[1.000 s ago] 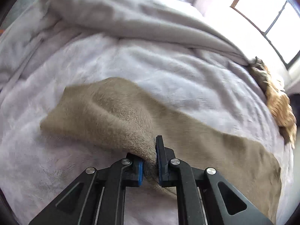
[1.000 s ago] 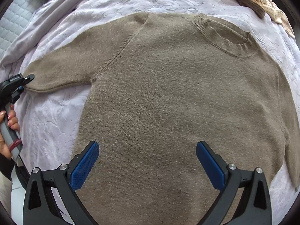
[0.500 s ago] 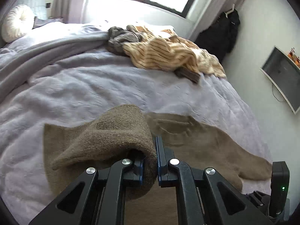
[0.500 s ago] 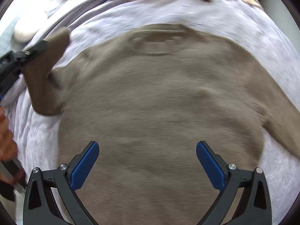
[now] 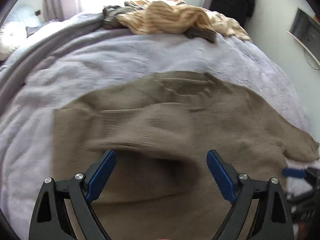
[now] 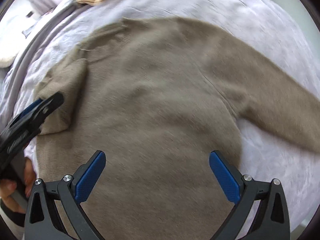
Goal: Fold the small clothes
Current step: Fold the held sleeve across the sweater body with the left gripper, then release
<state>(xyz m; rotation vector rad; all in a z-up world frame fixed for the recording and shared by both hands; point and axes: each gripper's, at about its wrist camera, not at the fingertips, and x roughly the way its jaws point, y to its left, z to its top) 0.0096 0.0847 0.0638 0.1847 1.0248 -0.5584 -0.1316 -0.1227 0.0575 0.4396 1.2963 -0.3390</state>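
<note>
A taupe knit sweater [image 5: 180,124] lies spread on the lavender bed cover [image 5: 140,56]. Its left sleeve [image 5: 140,124] is folded across the body, cuff ribbing showing. My left gripper [image 5: 161,160] is open and empty just above the folded sleeve. In the right wrist view the sweater [image 6: 160,100] fills the middle, its right sleeve [image 6: 280,108] stretched out to the right. My right gripper [image 6: 157,162] is open and empty above the sweater's lower body. The left gripper [image 6: 38,108] shows at the left edge, over the folded sleeve.
A heap of striped beige and grey clothes [image 5: 170,18] lies at the far side of the bed. A white pillow [image 5: 10,40] sits at the far left. A dark coat [image 5: 236,0] hangs on the wall at the right.
My left gripper carried the sleeve cuff over the sweater's body, then opened and let it go. The sleeve now lies folded across the body. The right gripper stayed open and shifted over the sweater.
</note>
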